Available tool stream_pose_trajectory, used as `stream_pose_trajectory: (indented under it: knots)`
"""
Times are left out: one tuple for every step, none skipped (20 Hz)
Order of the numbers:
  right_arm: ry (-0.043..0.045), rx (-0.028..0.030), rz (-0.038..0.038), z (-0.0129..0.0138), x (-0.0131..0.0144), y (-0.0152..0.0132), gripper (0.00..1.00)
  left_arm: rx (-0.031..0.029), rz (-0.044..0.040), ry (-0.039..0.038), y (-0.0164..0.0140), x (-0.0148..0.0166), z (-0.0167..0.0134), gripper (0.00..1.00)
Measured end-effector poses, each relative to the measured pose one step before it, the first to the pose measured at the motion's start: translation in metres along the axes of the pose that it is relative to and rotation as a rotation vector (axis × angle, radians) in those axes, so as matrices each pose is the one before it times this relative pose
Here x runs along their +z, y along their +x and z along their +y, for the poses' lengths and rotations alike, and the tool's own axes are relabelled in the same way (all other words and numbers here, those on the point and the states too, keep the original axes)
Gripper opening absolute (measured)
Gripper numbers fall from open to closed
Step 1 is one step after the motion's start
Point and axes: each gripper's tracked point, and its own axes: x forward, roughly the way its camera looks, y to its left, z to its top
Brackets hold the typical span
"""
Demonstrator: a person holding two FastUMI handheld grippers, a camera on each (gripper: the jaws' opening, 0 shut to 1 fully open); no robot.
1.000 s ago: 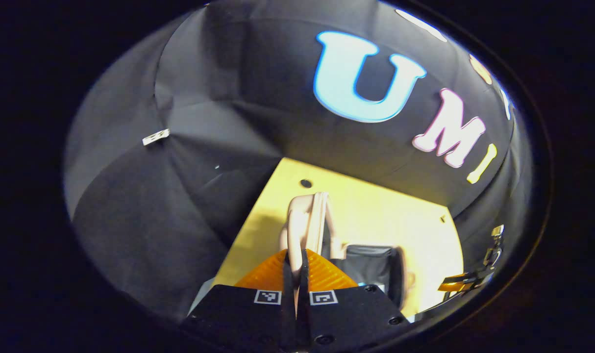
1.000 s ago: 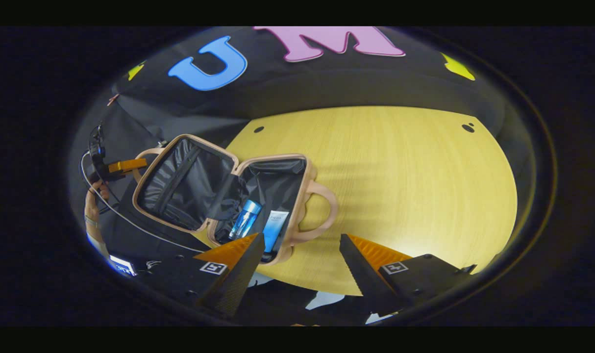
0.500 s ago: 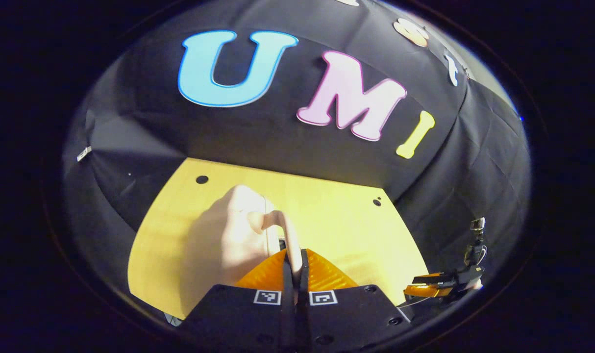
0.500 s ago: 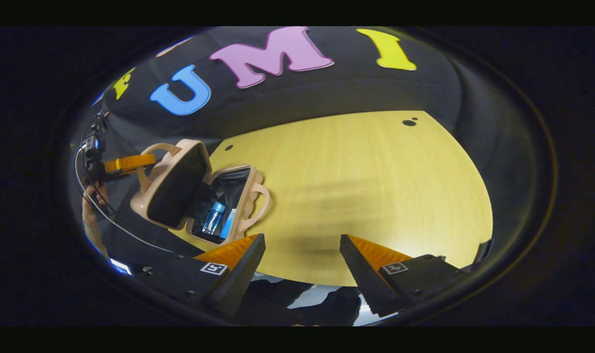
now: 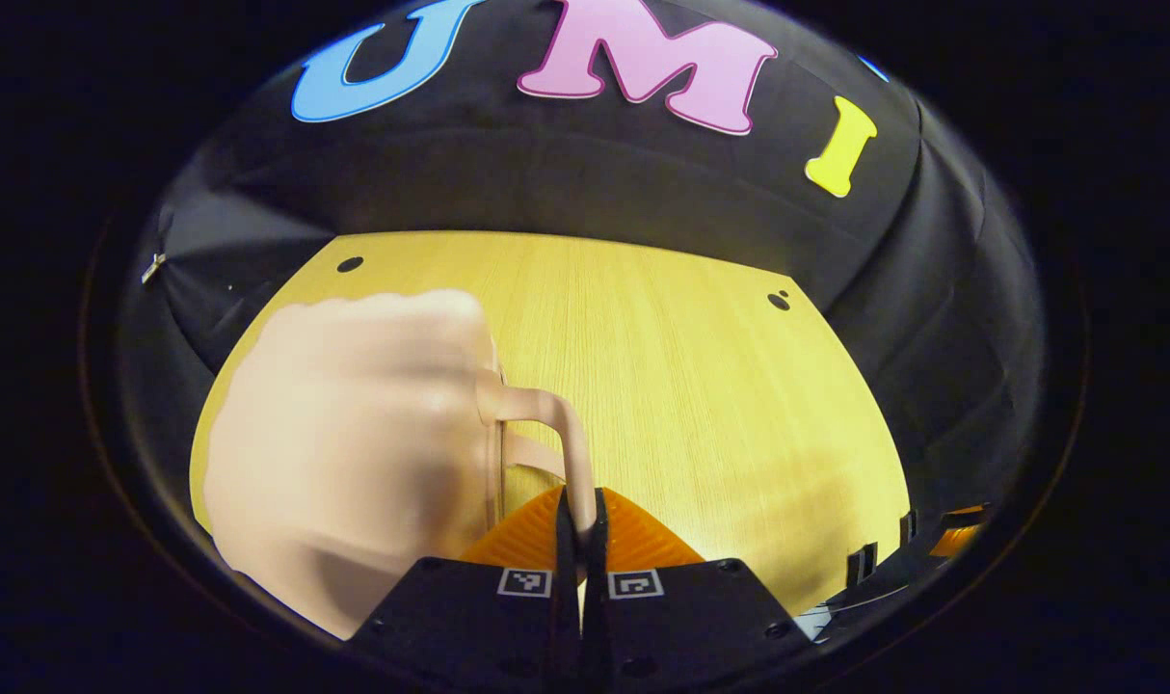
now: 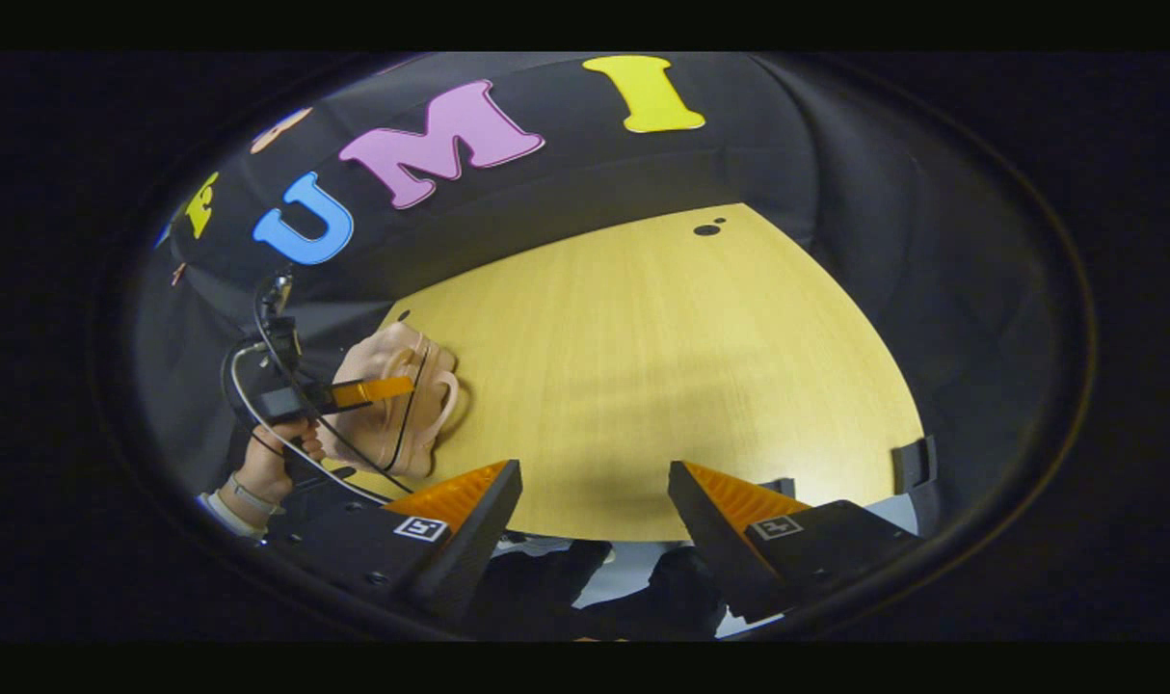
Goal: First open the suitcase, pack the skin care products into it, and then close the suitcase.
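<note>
In the left gripper view, the left tongs (image 5: 581, 525) are pressed together on the thin pink handle (image 5: 573, 453) of the suitcase (image 5: 354, 443), both fingers clamped against it with no gap left between them. The handle arches up from the tongs and joins the suitcase's pale pink shell, which lies just to the left with its two halves brought together along a narrow seam. The suitcase rests on the yellow wooden counter (image 5: 701, 386), near its left end.

In the right gripper view, the right tongs (image 6: 595, 501) are spread wide with nothing between the fingers, hovering above the near edge of the counter (image 6: 662, 366), well apart from the suitcase. Farther off to the left, the suitcase (image 6: 383, 410) sits on the counter with its halves together. The left tongs (image 6: 402, 386) reach across it at the handle side, and a person's hand (image 6: 272, 463) holds that gripper, with a cable looping beside it.
</note>
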Motion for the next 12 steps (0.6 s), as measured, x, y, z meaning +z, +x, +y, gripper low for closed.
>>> stream_pose_trajectory:
  knots:
    - [-0.01007, -0.00184, 0.00475, -0.00908, -0.00043, -0.00073, 0.97, 0.01269, 0.00521, 0.02228, 0.00625, -0.00432, -0.00217, 0.07]
    - [-0.009, 0.00026, 0.00737, -0.00787, -0.00136, -0.0004, 0.97, 0.01202, -0.00268, 0.02308, 0.00397, -0.00022, -0.00273, 0.08]
    - [-0.00381, 0.00601, 0.00489, -0.00486, -0.0003, 0.00056, 0.97, 0.01013, 0.01214, 0.02533, 0.00227, -0.00313, -0.00162, 0.13]
    - [-0.00114, 0.00956, -0.00197, -0.00206, 0.0017, -0.00017, 0.97, 0.00063, 0.00191, 0.01851, 0.00233, -0.0012, -0.00329, 0.12]
    - [-0.00299, 0.00902, -0.00298, -0.00114, 0.0031, 0.0003, 0.97, -0.00416, 0.01014, 0.01163, 0.00084, -0.00295, -0.00338, 0.14]
    - [-0.00974, 0.00971, -0.00623, -0.00038, 0.00448, 0.00042, 0.97, 0.00287, -0.00621, -0.00303, -0.00188, 0.00105, -0.00075, 0.22]
    - [-0.01846, 0.01011, -0.01433, 0.00107, 0.00571, 0.00105, 0.97, 0.00693, -0.03024, -0.00816, -0.00401, 0.00682, -0.00103, 0.28]
    - [-0.02539, 0.00898, -0.0156, 0.00228, 0.00734, 0.00206, 0.97, -0.00055, -0.0282, -0.01021, -0.0063, 0.00646, -0.00214, 0.36]
    - [-0.02689, -0.00075, -0.02212, 0.00009, 0.00858, 0.00146, 0.97, 0.02195, -0.03248, -0.00101, -0.00478, 0.0062, 0.00065, 0.42]
    - [-0.0247, -0.00927, -0.0301, -0.00279, 0.00944, 0.00224, 0.97, 0.02694, -0.03402, 0.01283, -0.0055, 0.00966, 0.00138, 0.67]
    - [-0.0161, -0.00231, -0.02976, -0.0008, 0.00878, 0.00169, 0.98, 0.0319, -0.03158, 0.01837, -0.00869, 0.00997, 0.00223, 0.75]
    - [-0.00875, 0.0025, -0.0316, 0.00247, 0.00864, -0.00113, 0.98, 0.01675, -0.04336, 0.01485, -0.0101, 0.01416, 0.0003, 0.88]
